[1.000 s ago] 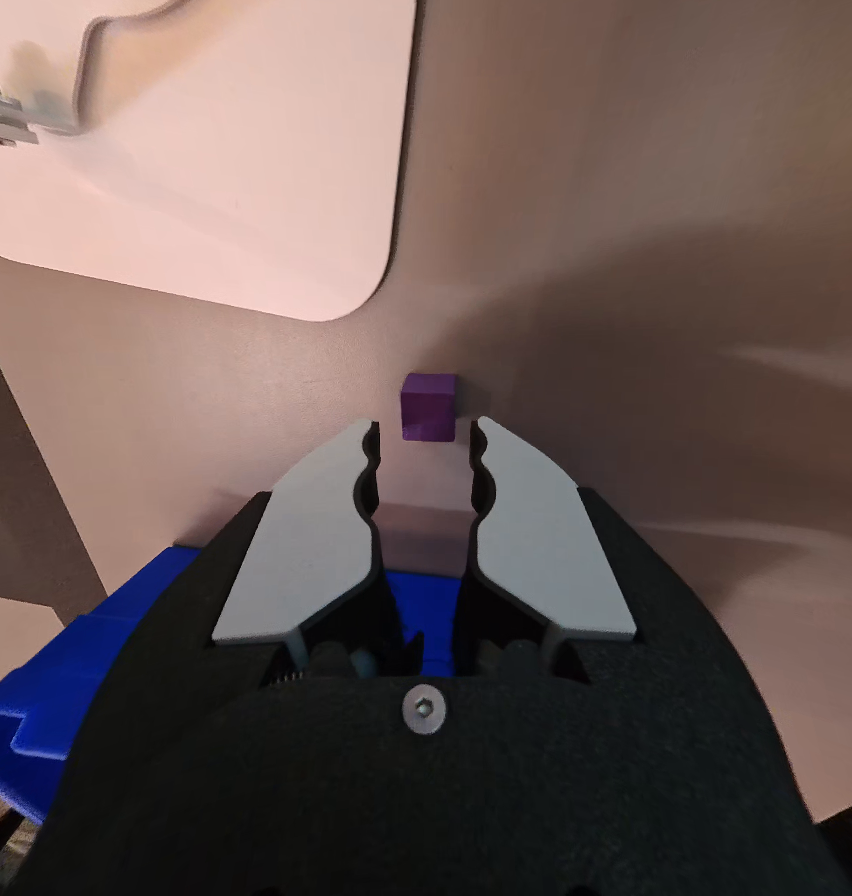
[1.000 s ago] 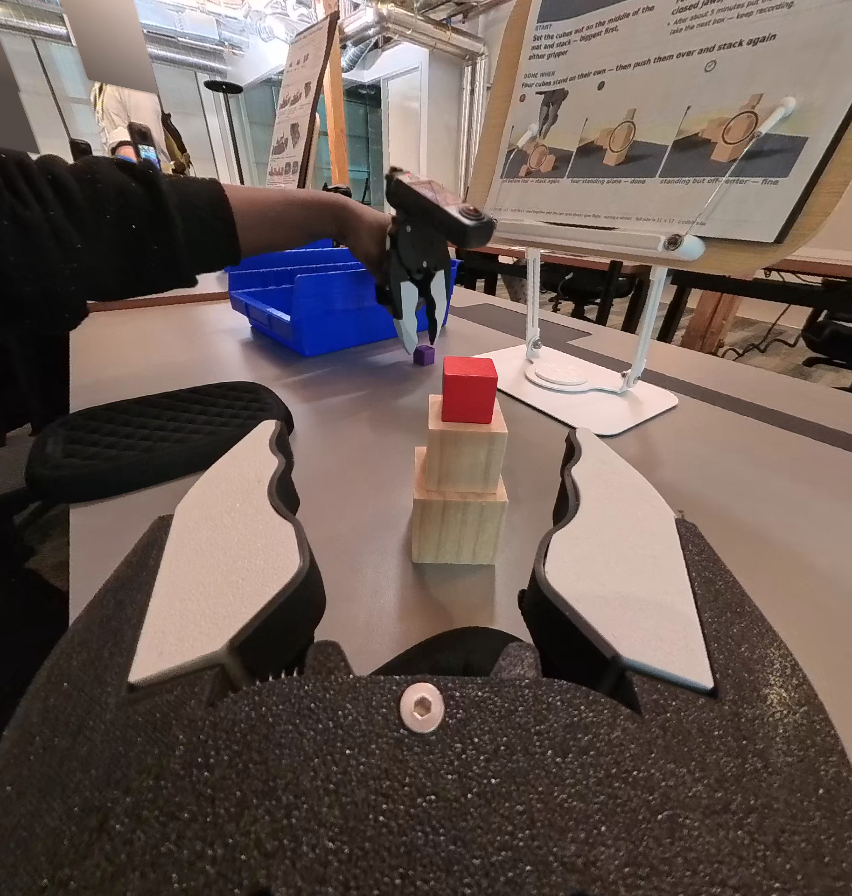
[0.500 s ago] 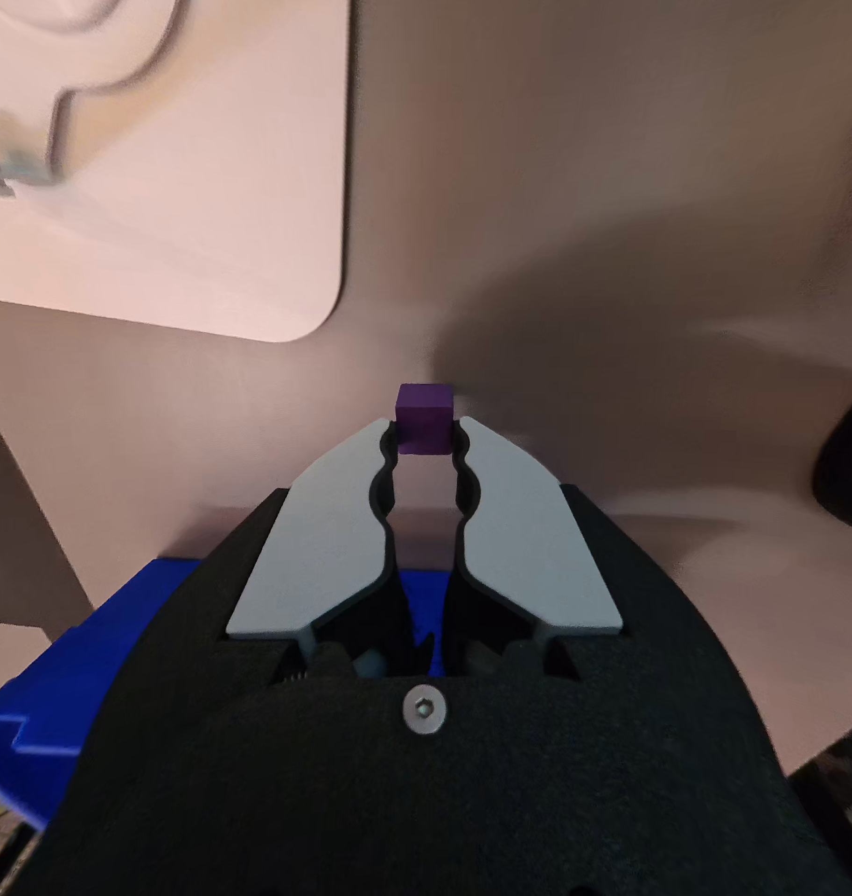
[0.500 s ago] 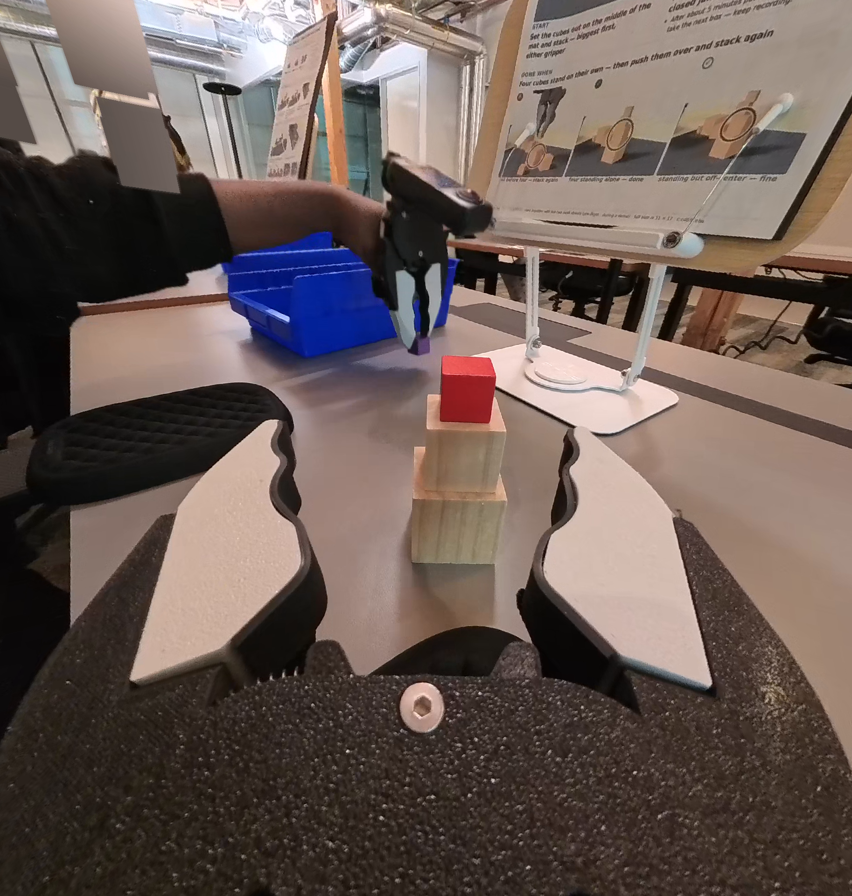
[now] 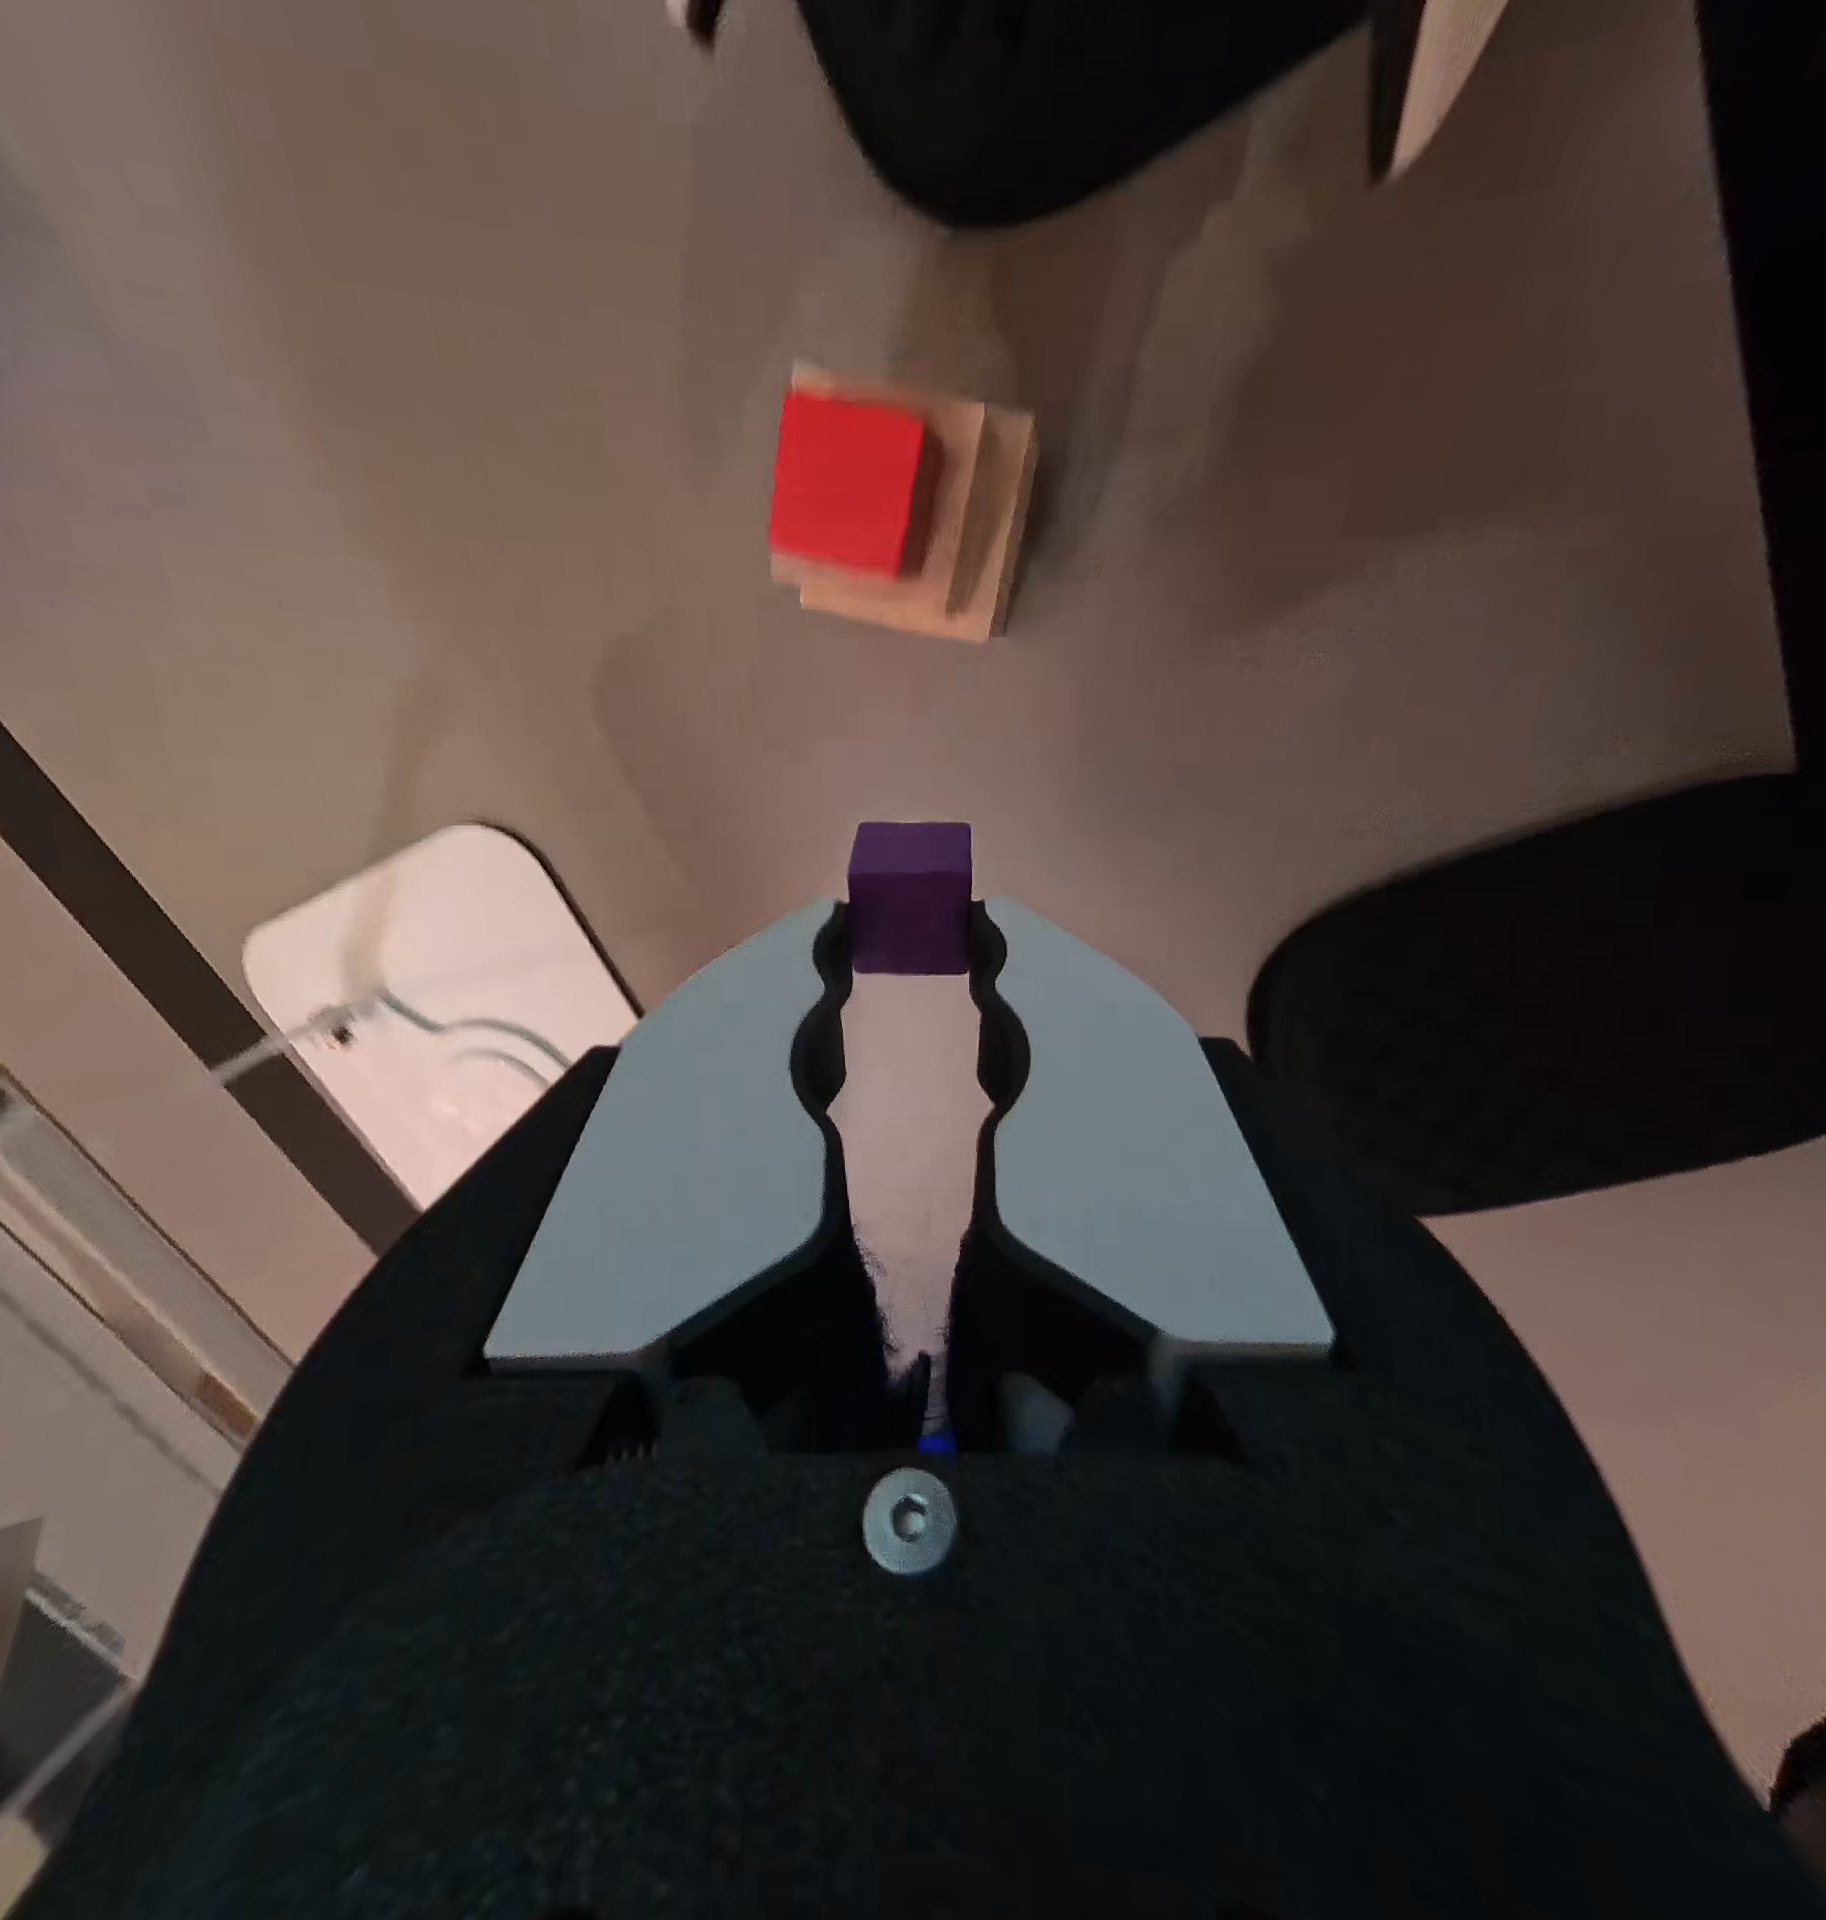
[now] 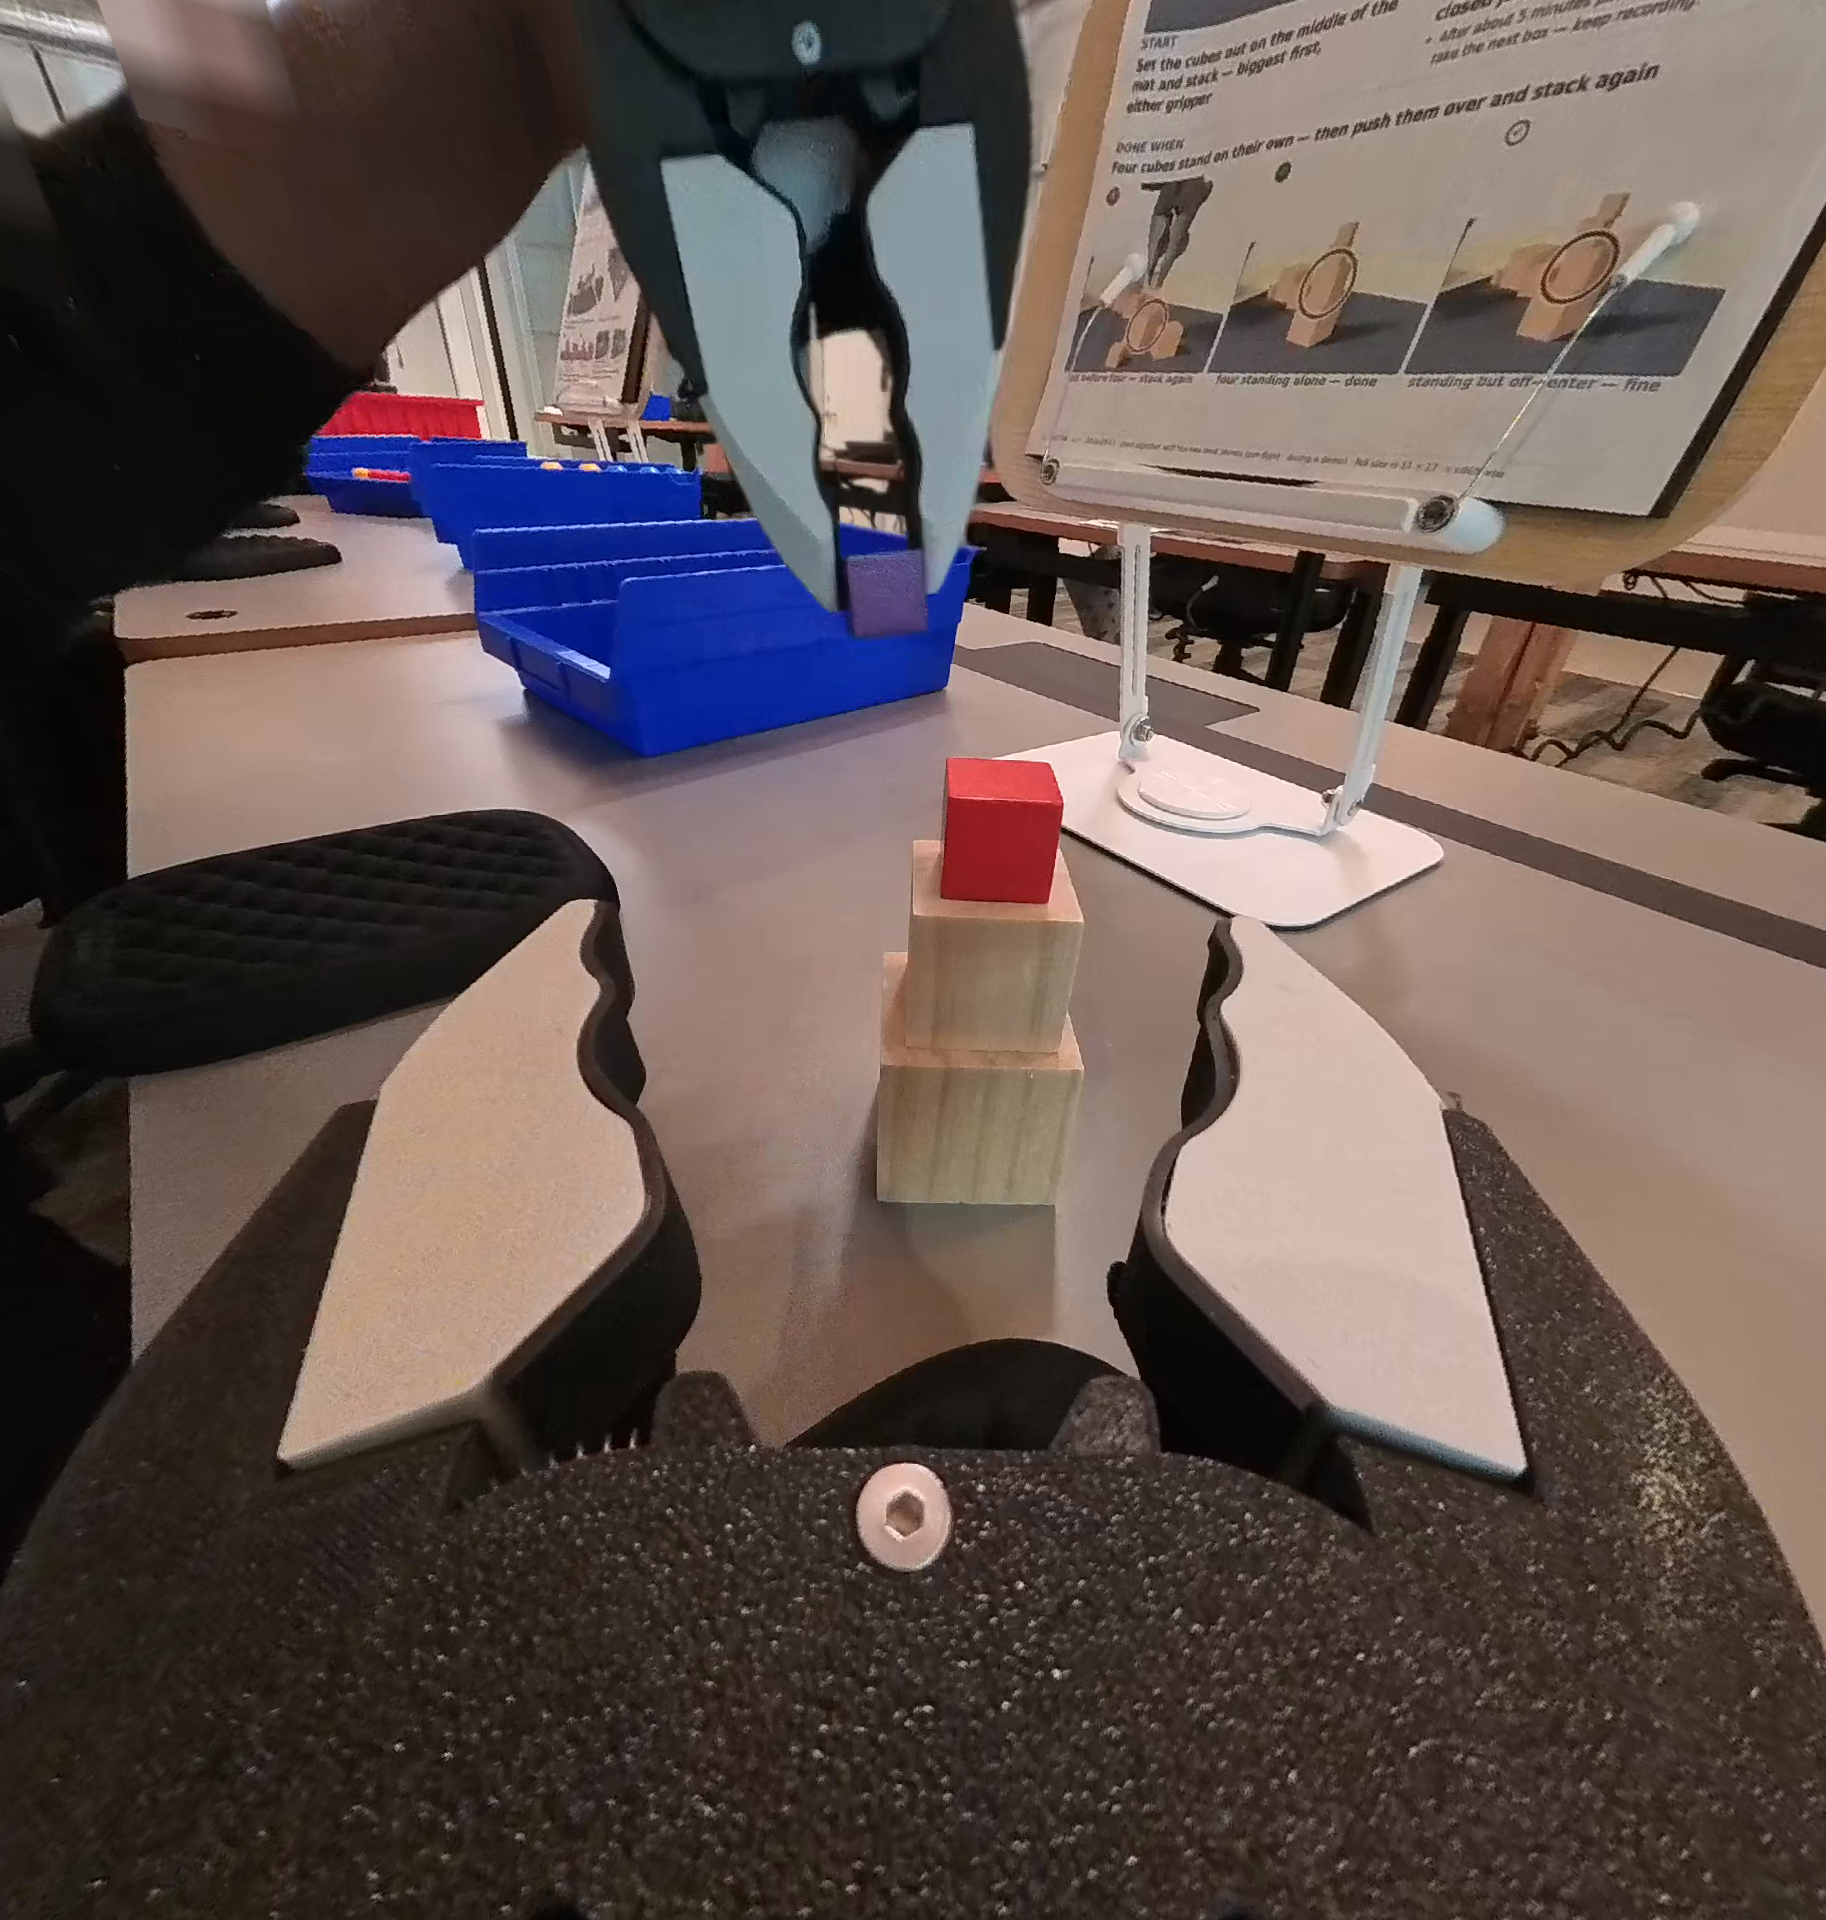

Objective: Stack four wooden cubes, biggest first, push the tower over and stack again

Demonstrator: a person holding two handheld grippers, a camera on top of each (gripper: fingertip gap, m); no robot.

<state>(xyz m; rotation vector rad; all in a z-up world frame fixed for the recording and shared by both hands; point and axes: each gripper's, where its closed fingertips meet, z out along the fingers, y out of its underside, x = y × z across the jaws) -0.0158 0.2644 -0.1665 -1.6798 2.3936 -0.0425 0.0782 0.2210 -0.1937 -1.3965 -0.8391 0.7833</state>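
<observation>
Your left hand-held gripper (image 5: 909,914) is clamped on one small purple cube (image 5: 909,899), pinched only at the very tips and hanging in the air, upper centre of the right wrist view, above the stack. Your right hand-held gripper (image 6: 909,997) stands wide apart and empty, low on the bench (image 6: 1511,1039), its fingers either side of the stack without touching it. Such a shallow tip grip could let the cube twist or slip out, and a nudge from either finger could topple the stack. Count: one red cube (image 6: 1000,829) on two wooden cubes (image 6: 992,977), off-centre; several blue bins (image 6: 722,665); one white stand (image 6: 1262,831)
</observation>
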